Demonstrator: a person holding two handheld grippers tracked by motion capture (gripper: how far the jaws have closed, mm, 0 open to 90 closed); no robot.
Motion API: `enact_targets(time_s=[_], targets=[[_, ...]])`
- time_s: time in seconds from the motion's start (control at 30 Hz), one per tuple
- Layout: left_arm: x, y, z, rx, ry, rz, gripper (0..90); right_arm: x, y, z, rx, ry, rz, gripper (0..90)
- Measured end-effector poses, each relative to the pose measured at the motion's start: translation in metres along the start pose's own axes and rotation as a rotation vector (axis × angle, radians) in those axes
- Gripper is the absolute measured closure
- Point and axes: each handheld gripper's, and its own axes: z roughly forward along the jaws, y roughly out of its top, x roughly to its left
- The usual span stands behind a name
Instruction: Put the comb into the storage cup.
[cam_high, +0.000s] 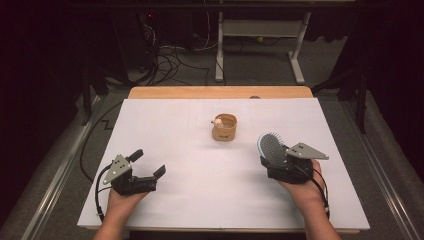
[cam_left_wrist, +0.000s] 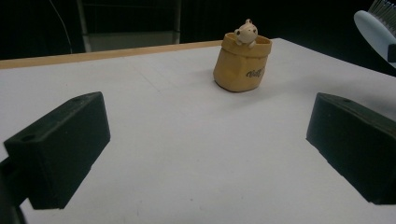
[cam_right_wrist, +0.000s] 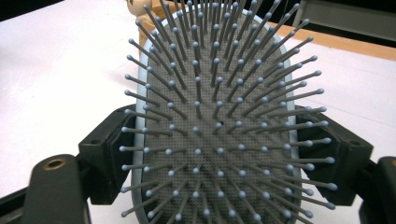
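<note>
Cup (cam_high: 224, 128), tan and sack-shaped, stands mid-table (cam_high: 200, 200); right gripper (cam_high: 280, 161) clamps a bristly oval hairbrush (cam_high: 271, 147), left gripper (cam_high: 150, 167) gapes wide, empty.

Dim, dark surroundings; perhaps slightly soft.

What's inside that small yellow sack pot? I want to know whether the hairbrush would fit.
A small bear figure peeks over the rim of the yellow sack pot. The pot's wall hides the rest of its inside, so I cannot tell what else it holds.
</note>
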Motion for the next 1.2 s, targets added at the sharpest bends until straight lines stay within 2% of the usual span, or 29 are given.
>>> enact_targets(time_s=[0.1,0.27,0.47,0.7,0.83,0.97,1.2], targets=[[0.0,0.0,0.0,0.0,0.0,0.002,0.2,0.001,0.0,0.0,-0.008,-0.001,-0.002,20.6],[-0.001,0.001,0.0,-0.002,-0.004,0.0,0.2,0.003,0.001,-0.002,-0.049,0.005,0.002,20.6],[0.0,0.001,0.0,-0.004,-0.007,-0.002,0.3,0.006,0.001,-0.001,-0.069,0.011,-0.011,20.6],[-0.001,0.0,0.001,0.005,-0.005,-0.002,0.3,0.008,0.002,0.0,-0.1,0.015,-0.003,20.7],[-0.001,0.0,0.001,0.005,-0.007,-0.001,0.3,0.011,0.006,0.003,-0.119,0.018,0.0,20.6],[-0.002,0.0,0.001,0.004,-0.011,-0.001,0.3,0.015,0.009,0.007,-0.137,0.014,-0.017,20.6],[-0.002,0.0,0.002,0.011,-0.018,0.006,0.3,0.022,0.016,0.014,-0.179,0.035,-0.014,20.7]])
